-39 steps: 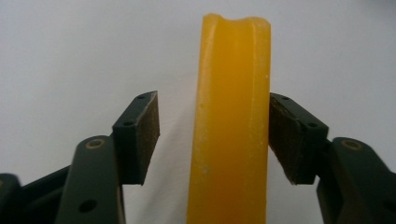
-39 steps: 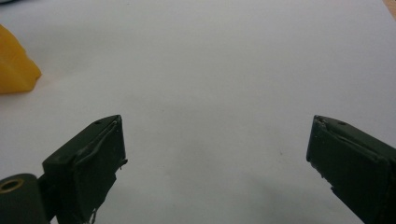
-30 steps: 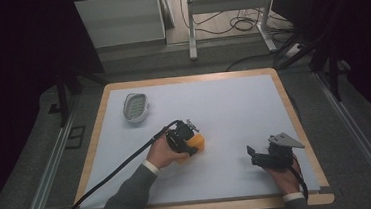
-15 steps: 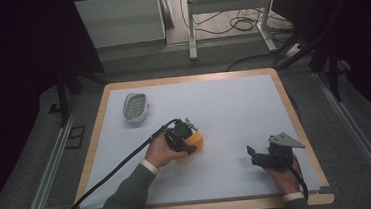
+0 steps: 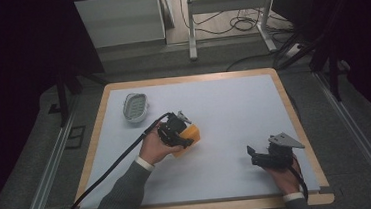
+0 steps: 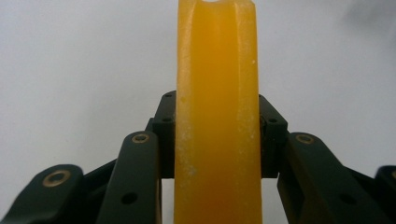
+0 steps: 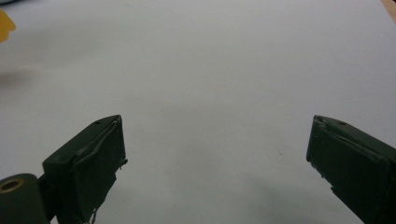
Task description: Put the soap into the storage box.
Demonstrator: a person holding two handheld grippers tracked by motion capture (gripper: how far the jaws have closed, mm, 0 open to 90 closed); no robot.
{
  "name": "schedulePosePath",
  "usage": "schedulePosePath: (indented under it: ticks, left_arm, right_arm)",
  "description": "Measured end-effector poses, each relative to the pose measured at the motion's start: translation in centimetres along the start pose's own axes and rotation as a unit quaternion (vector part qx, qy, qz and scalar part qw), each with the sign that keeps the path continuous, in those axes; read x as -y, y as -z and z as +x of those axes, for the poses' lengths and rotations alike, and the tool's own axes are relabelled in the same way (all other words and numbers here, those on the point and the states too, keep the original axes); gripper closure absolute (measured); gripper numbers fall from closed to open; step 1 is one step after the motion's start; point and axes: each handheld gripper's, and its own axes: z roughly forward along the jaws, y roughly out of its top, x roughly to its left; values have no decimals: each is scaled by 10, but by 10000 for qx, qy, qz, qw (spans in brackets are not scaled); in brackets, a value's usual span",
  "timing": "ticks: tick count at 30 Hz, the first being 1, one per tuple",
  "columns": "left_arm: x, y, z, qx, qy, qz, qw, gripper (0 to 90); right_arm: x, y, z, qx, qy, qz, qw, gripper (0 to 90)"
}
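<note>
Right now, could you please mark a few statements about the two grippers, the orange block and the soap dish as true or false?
1. The left gripper is clamped on the orange block. True.
2. The right gripper holds the orange block. False: its jaws stand open with nothing between them.
3. The grey soap dish sits near the table's far left. True.
4. The orange block lies in the soap dish. False: they are well apart.

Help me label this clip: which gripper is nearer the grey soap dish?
Left. The left gripper, shut on the orange bar, sits just right of and below the grey soap dish; the right gripper rests far off near the table's lower right.
</note>
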Motion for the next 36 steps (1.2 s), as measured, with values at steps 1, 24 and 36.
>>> schedulePosePath:
  ticks: [1,24,36]
  left_arm:
    - [0,0,0,0,0,0,10000,612]
    - [-2,13,12,-125,233,-273,9993,612]
    - [-2,20,19,-165,273,-289,9991,612]
  right_arm:
    - [0,0,0,0,0,0,10000,47]
    - [0,0,0,2,2,-4,10000,46]
    - [0,0,0,17,6,-8,10000,46]
